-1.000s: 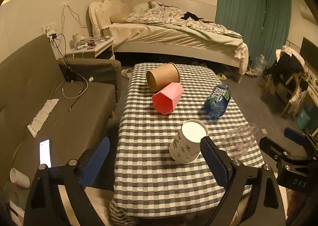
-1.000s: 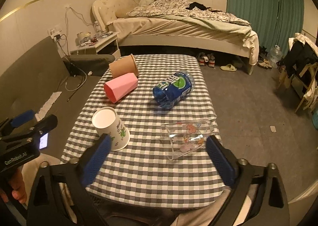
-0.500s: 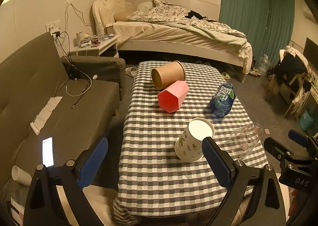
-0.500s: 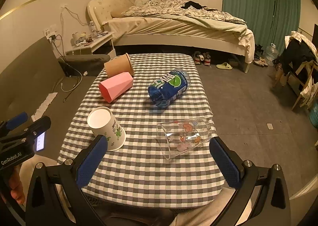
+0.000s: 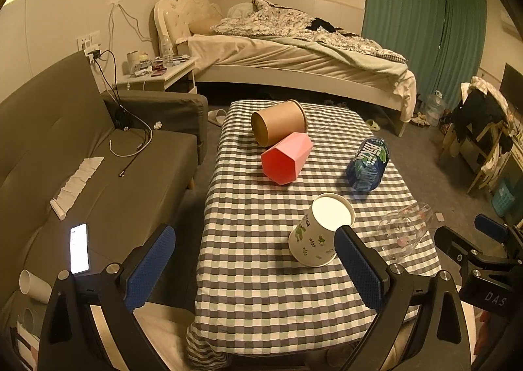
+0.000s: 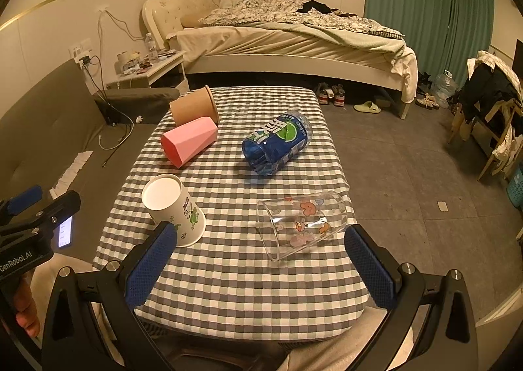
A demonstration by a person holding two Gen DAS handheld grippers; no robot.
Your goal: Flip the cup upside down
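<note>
Several cups rest on a checkered table [image 5: 261,273] [image 6: 235,273]. A white paper cup with green leaf print [image 5: 318,233] [image 6: 178,209] stands upside down, base up. A clear cup with cartoon prints [image 6: 302,224] [image 5: 405,230] lies on its side at the near right. A pink faceted cup [image 5: 287,157] [image 6: 189,140], a brown paper cup [image 5: 278,122] [image 6: 193,106] and a blue printed cup [image 5: 367,163] [image 6: 278,142] lie on their sides farther back. My left gripper [image 5: 255,266] and right gripper [image 6: 258,266] are open and empty, held above the table's near edge.
A grey sofa [image 5: 65,149] with a lit phone [image 5: 79,248] and cables runs along the left. A bed [image 5: 294,54] stands behind the table, a nightstand [image 5: 157,77] at back left, a chair with clothes [image 5: 483,122] at right.
Both grippers have drawn back and shifted slightly, so the table sits a little farther off in both views. The cups have not moved.
</note>
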